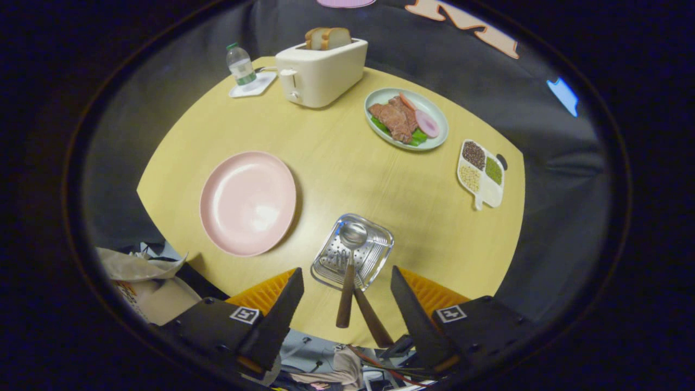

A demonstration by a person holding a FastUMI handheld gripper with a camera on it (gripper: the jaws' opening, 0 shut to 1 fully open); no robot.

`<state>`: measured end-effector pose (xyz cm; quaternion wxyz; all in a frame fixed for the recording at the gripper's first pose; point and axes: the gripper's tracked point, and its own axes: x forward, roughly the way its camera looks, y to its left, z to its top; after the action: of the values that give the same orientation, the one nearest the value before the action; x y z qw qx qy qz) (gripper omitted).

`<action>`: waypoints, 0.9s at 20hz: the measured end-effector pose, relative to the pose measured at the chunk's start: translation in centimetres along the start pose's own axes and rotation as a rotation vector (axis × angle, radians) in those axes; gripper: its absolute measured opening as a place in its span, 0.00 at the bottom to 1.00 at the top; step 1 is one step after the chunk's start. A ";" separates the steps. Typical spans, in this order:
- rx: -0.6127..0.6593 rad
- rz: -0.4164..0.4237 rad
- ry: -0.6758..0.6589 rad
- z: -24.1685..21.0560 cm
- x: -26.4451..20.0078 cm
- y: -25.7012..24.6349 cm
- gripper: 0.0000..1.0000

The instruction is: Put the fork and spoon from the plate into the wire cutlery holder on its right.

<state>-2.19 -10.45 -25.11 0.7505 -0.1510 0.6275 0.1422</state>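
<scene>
The fork (341,259) and spoon (353,234) already stand in the wire cutlery holder (380,255) near the counter's (347,163) front edge; the pink plate (248,202) lies bare. The tongs (347,304) gape wide, empty, around the wooden handles, so lift straight up without snagging them.

Staged recording booth, not real home: black cloth wall (543,136) hung behind round yellow table (347,179) set with toaster (320,73), food plate (406,118); loose clutter (146,282) lay beside it.
</scene>
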 end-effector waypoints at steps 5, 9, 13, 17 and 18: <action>0.096 0.013 -0.207 2.3 -2.8 2.4 0.99; 0.155 0.010 -0.395 3.7 -5.2 4.5 0.99; 0.208 -0.023 -0.604 5.1 -7.7 5.9 0.99; 0.271 -0.056 -0.812 6.4 -10.7 7.4 0.99; 0.294 -0.072 -0.869 6.6 -11.5 7.6 0.99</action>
<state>-1.32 -1.09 -13.01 0.9620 0.0090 0.2624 0.0754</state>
